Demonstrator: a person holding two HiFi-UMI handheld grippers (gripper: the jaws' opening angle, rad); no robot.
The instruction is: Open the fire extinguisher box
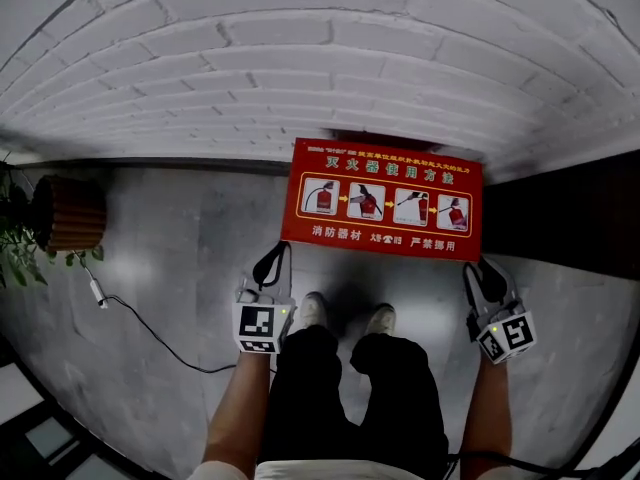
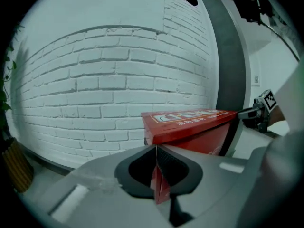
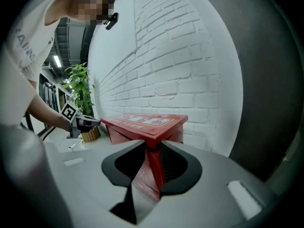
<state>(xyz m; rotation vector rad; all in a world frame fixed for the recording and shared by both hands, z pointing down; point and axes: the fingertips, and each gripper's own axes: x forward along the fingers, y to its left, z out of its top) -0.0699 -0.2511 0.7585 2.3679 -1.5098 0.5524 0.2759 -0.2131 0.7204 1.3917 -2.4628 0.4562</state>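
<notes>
The red fire extinguisher box [image 1: 385, 200] stands on the floor against the white brick wall, its lid printed with instruction pictures. My left gripper [image 1: 270, 265] is at the box's front left corner, my right gripper [image 1: 487, 280] at the front right corner. In the left gripper view the box's [image 2: 190, 122] corner edge stands between the parted jaws of the left gripper [image 2: 156, 167], with a dark gap on one side. In the right gripper view the box's [image 3: 142, 122] corner sits inside the right gripper [image 3: 152, 163], whose jaws are wide and do not clamp it.
A wicker planter [image 1: 68, 213] with a green plant stands at the left, and a thin cable [image 1: 150, 333] runs across the grey floor. A dark wall panel [image 1: 570, 218] lies right of the box. The person's shoes [image 1: 345, 316] are just in front of it.
</notes>
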